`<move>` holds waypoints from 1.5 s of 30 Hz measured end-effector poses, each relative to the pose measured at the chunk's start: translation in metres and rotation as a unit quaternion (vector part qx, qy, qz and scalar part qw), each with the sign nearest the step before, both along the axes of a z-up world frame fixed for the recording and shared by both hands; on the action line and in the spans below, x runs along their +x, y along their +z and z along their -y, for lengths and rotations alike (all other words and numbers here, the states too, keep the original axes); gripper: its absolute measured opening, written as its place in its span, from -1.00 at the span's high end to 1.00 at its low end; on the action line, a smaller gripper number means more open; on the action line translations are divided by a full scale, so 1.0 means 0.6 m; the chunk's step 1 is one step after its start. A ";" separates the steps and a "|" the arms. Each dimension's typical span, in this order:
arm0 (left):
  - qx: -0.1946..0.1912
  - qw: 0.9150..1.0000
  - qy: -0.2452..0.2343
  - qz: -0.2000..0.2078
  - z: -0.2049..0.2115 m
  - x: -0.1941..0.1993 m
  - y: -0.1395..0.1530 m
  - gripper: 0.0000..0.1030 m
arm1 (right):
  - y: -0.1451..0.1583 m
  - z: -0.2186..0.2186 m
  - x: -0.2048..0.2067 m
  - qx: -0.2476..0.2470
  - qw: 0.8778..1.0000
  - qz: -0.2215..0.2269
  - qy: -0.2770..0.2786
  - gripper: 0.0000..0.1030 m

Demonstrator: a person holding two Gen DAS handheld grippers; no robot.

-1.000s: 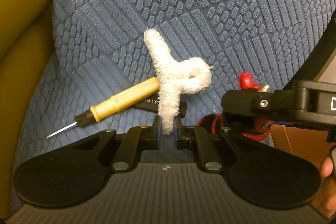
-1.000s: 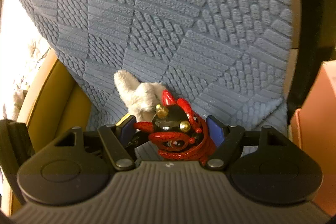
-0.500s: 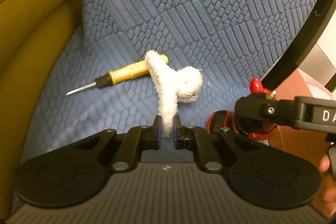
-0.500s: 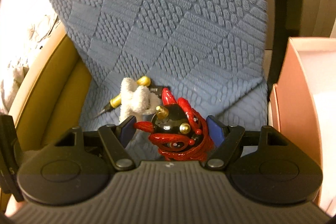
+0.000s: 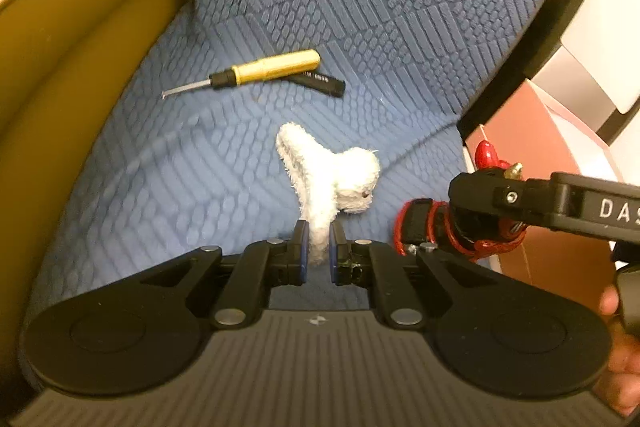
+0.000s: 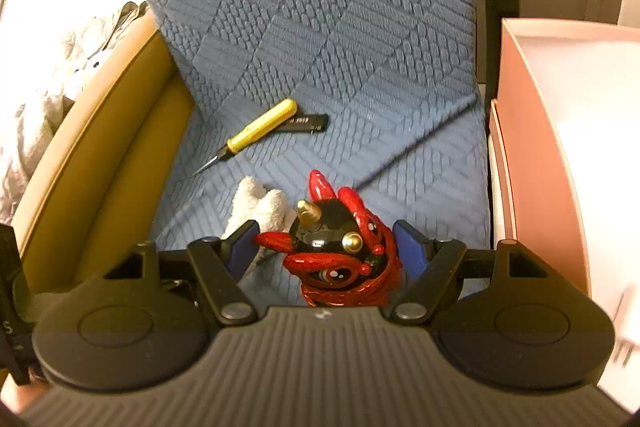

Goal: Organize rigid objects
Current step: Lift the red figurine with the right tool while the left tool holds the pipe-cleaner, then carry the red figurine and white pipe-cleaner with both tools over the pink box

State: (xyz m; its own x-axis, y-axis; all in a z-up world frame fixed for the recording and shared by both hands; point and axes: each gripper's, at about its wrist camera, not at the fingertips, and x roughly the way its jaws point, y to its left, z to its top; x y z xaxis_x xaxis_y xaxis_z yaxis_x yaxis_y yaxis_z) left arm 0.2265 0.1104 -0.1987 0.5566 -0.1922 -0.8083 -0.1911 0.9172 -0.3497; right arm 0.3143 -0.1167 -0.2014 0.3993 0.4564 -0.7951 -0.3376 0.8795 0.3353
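nearest in the left view, the left claw (image 5: 316, 251) is closed almost to touching on the thin stem of a white fuzzy piece (image 5: 332, 183), which stands up and forward from the pads, clear of the blue cushion (image 5: 360, 27). pinching the narrow end looks a fair choice, since the bulkier top would squash or slip. in the right view, the right claw (image 6: 326, 247) sits about half open around a red and black figure (image 6: 340, 247), a glossy thing with gold studs and red horns; its pads (image 6: 408, 247) press the sides, so it seems gripped across the widest part, also lifted off the seat. the two claws hang side by side, the figure just right of the fuzzy piece.

further out on the cushion lie a yellow knife (image 6: 256, 131) with its blade toward the tan armrest (image 6: 100, 131), and a black cap (image 6: 304, 123) touching its handle end. both look like items yet to be sorted.

at the right edge stands a pink box (image 6: 528, 131), open at the top. what shows of its inside is pale and washed out, and i cannot tell if anything lies in it. it is the likely home for both held things, the figure being nearest to it.
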 end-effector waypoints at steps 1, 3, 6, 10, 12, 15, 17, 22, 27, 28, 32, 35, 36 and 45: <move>-0.003 1.000 -0.001 0.000 0.003 -0.009 0.003 0.76 | 0.002 0.005 -0.009 -0.002 1.000 -0.001 -0.001 -0.46; -0.012 1.000 0.002 -0.002 0.007 -0.021 0.008 0.76 | 0.005 0.008 -0.029 -0.010 1.000 0.005 0.001 -0.46; -0.018 1.000 -0.003 -0.009 0.018 -0.037 0.011 0.76 | 0.007 0.010 -0.058 -0.013 1.000 0.007 -0.002 -0.47; -0.026 0.999 -0.005 -0.017 0.028 -0.067 0.010 0.76 | 0.006 0.016 -0.091 -0.020 1.000 0.005 -0.010 -0.47; -0.032 0.999 -0.002 -0.022 0.030 -0.082 0.007 0.76 | 0.004 0.021 -0.108 -0.023 1.000 0.005 -0.010 -0.47; -0.036 0.999 0.004 -0.030 0.030 -0.092 -0.001 0.75 | 0.001 0.026 -0.127 -0.031 0.999 0.007 -0.009 -0.47; -0.040 0.999 0.004 -0.034 0.031 -0.089 -0.004 0.75 | -0.002 0.029 -0.132 -0.033 0.999 0.006 -0.010 -0.47; -0.061 0.997 0.009 -0.051 0.025 -0.082 -0.017 0.53 | -0.016 0.033 -0.136 -0.050 0.999 0.000 -0.009 -0.48; -0.074 0.996 0.016 -0.044 0.019 -0.073 -0.017 -0.05 | -0.019 0.030 -0.140 -0.056 0.998 0.008 0.008 -0.45; -0.076 0.996 0.014 -0.041 0.019 -0.070 -0.017 -0.06 | -0.019 0.029 -0.141 -0.060 0.998 0.013 0.012 -0.46; -0.066 0.997 0.008 -0.031 0.023 -0.053 -0.018 -0.22 | -0.032 0.023 -0.144 -0.079 0.996 0.014 0.028 -0.46; -0.050 0.998 0.005 -0.027 0.031 -0.040 -0.023 -0.30 | -0.041 0.020 -0.142 -0.093 0.995 0.011 0.035 -0.46; -0.045 0.999 0.004 -0.026 0.033 -0.035 -0.024 -0.30 | -0.043 0.019 -0.141 -0.097 0.995 0.012 0.036 -0.46; -0.035 0.999 -0.002 -0.005 0.042 -0.013 -0.033 -0.31 | -0.050 0.024 -0.130 -0.100 0.995 0.016 0.007 -0.19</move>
